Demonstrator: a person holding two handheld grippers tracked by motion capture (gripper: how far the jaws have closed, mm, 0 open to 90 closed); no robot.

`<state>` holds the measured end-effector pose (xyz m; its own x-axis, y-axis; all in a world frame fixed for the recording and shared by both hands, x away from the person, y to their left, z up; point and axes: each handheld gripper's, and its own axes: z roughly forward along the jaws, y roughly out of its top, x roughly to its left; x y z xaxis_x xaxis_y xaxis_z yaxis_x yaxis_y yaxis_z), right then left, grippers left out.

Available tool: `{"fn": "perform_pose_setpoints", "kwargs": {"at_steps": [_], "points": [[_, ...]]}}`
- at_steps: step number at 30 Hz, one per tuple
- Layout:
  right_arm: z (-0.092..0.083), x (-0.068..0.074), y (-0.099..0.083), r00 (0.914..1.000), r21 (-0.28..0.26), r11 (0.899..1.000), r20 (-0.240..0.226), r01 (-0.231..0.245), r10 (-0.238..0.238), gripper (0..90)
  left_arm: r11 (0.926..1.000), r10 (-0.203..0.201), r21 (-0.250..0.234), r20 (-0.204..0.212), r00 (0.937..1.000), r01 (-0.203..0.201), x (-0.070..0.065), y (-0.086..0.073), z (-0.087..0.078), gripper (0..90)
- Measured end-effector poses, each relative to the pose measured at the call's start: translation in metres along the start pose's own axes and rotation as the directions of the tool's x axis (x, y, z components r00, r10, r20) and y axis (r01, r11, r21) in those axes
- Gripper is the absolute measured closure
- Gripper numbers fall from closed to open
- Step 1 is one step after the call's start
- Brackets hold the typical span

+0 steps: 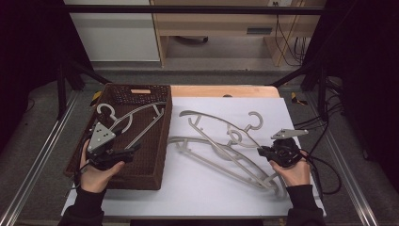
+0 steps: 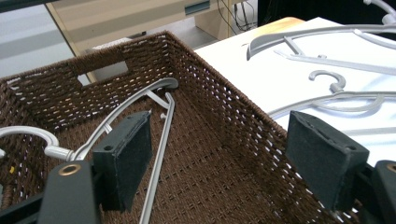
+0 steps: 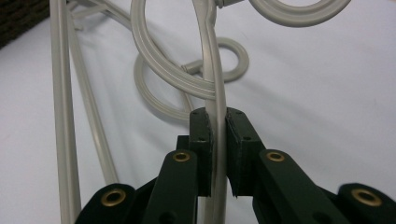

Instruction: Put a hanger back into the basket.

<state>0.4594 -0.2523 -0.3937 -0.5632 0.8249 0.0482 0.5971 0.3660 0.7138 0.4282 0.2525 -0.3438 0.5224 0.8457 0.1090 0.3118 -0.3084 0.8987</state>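
A brown wicker basket [image 1: 162, 141] stands at the table's left with one grey plastic hanger [image 1: 136, 113] lying inside it. My left gripper [image 1: 134, 148] hovers over the basket's near half. In the left gripper view its jaws [image 2: 224, 158] stand wide open with nothing between them, and the basket's hanger [image 2: 159, 140] lies below and beyond. Several more grey hangers [image 1: 211, 141] lie overlapped on the white sheet. My right gripper [image 1: 261, 151] is at their right end, and my right gripper [image 3: 217, 140] is shut on the thin arm of one grey hanger [image 3: 212, 70].
The white sheet [image 1: 197, 188] covers the table beside the basket. Hooks of other hangers [image 3: 154, 93] cross under the held arm. Black cables [image 1: 324, 160] trail off the table's right edge. A dark metal frame and a wooden desk stand behind the table.
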Motion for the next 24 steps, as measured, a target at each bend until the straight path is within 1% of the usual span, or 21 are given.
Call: {"fn": "perform_pose_setpoints", "kwargs": {"at_steps": [1, 2, 3, 4, 9, 13, 14, 15, 16, 17, 19, 20, 21, 24], "points": [[-0.003, 0.001, 0.001, 0.9998, -0.013, 1.000, 0.003, 0.021, -0.021, 82.2, 1.0000, 0.001, -0.005, 0.003, 1.0000, -0.001, 0.000, 0.001, -0.002, 22.4], [-0.009, 0.004, 0.005, 0.9995, -0.031, 0.999, 0.001, 0.032, -0.032, 82.2, 0.9999, 0.000, -0.011, 0.005, 1.0000, 0.000, -0.001, 0.002, -0.003, 22.4], [-0.009, 0.004, 0.005, 0.9995, -0.031, 0.999, 0.001, 0.032, -0.032, 82.2, 0.9999, 0.005, -0.015, 0.005, 1.0000, -0.005, -0.001, 0.004, -0.005, 22.4], [-0.012, 0.006, 0.006, 0.9991, -0.040, 0.998, -0.001, 0.041, -0.041, 82.2, 0.9997, 0.002, -0.025, 0.007, 1.0000, -0.002, -0.001, 0.005, -0.007, 22.4], [-0.026, 0.014, 0.013, 0.9969, -0.075, 0.994, -0.016, 0.075, -0.077, 82.3, 0.9989, 0.015, -0.045, 0.028, 0.9995, -0.013, -0.003, 0.014, -0.015, 22.3], [-0.034, 0.021, 0.018, 0.9946, -0.102, 0.990, -0.030, 0.096, -0.099, 82.2, 0.9978, 0.024, -0.062, 0.034, 0.9991, -0.022, -0.005, 0.024, -0.018, 22.2], [-0.036, 0.022, 0.019, 0.9935, -0.109, 0.989, -0.035, 0.104, -0.108, 82.2, 0.9975, 0.031, -0.064, 0.035, 0.9989, -0.029, -0.005, 0.027, -0.019, 22.2], [-0.037, 0.024, 0.020, 0.9926, -0.113, 0.987, -0.038, 0.111, -0.116, 82.2, 0.9962, 0.049, -0.073, 0.028, 0.9984, -0.047, -0.005, 0.031, -0.020, 22.2], [-0.039, 0.025, 0.022, 0.9920, -0.118, 0.986, -0.040, 0.115, -0.120, 82.2, 0.9956, 0.054, -0.078, 0.040, 0.9977, -0.051, -0.007, 0.035, -0.021, 22.2], [-0.040, 0.027, 0.023, 0.9913, -0.120, 0.986, -0.044, 0.118, -0.124, 82.2, 0.9960, 0.060, -0.069, 0.047, 0.9971, -0.056, -0.008, 0.039, -0.023, 22.2], [-0.042, 0.030, 0.027, 0.9891, -0.128, 0.983, -0.048, 0.132, -0.139, 82.2, 0.9946, 0.077, -0.074, 0.055, 0.9955, -0.073, -0.011, 0.048, -0.025, 22.1], [-0.045, 0.033, 0.030, 0.9867, -0.130, 0.980, -0.050, 0.147, -0.155, 82.2, 0.9939, 0.086, -0.075, 0.059, 0.9945, -0.081, -0.012, 0.052, -0.026, 22.0], [-0.045, 0.033, 0.030, 0.9867, -0.130, 0.980, -0.050, 0.147, -0.155, 82.2, 0.9930, 0.094, -0.078, 0.062, 0.9936, -0.089, -0.013, 0.057, -0.026, 22.0], [-0.050, 0.038, 0.035, 0.9823, -0.135, 0.976, -0.052, 0.172, -0.180, 82.2, 0.9900, 0.120, -0.084, 0.071, 0.9903, -0.114, -0.019, 0.070, -0.029, 22.0]]}}
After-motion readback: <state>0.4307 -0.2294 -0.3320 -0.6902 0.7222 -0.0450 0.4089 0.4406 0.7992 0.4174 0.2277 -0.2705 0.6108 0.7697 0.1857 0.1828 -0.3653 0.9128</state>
